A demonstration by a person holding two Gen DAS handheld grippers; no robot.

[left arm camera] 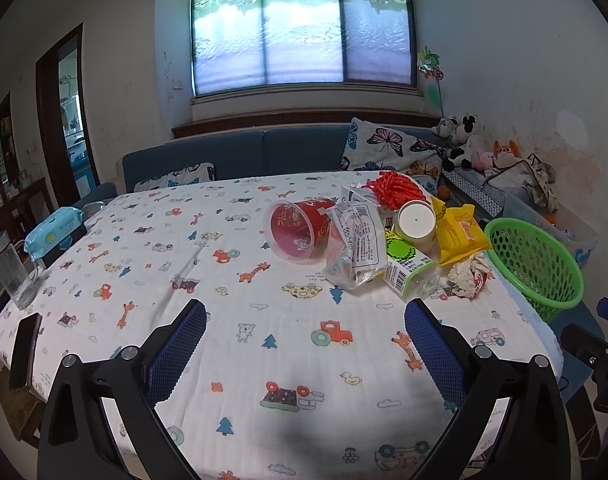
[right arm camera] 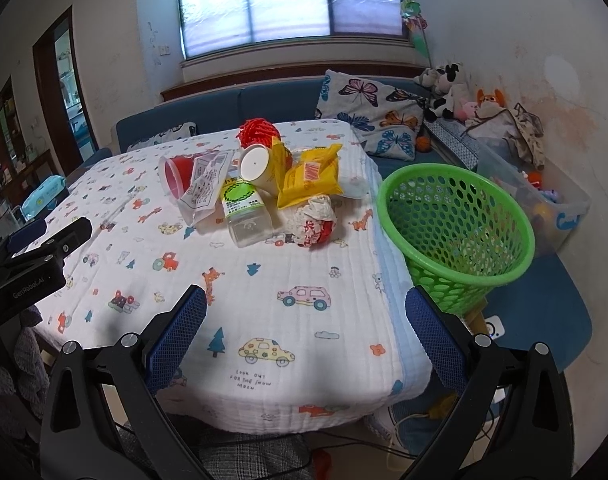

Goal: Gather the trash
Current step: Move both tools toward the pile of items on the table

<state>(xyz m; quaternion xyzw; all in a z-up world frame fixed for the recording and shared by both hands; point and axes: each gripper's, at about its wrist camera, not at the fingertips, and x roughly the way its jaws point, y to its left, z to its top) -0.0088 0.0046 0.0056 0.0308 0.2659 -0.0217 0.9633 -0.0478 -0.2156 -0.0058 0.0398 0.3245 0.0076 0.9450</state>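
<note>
No piece of trash is held yet, so the step in hand is judged to be the very first one: the approach to the pile. The left claw (left arm camera: 304,344) and the right claw (right arm camera: 306,340) are both seen with the jaws wide apart and empty, hanging above the near part of the counter (right arm camera: 263,300).

The trash is gathered at about 12 o'clock from the right claw, and at 1 o'clock from the left one. The green basket (right arm camera: 456,232) stands at 2 o'clock from the right claw, just beside the counter edge and tilted; it seems empty.

For the next move, one claw must be brought forward to the nearest piece, probably the crumpled wrapper (right arm camera: 316,222), and closed on it.

Counted in the pile: one red cup (right arm camera: 177,174) on its side, one white paper cup (right arm camera: 257,168), one clear bottle (right arm camera: 245,214) with green label, one clear printed bag (right arm camera: 203,188), two yellow packets (right arm camera: 310,178), one red mesh (right arm camera: 259,132), one crumpled wrapper. More may be hidden behind.
</note>
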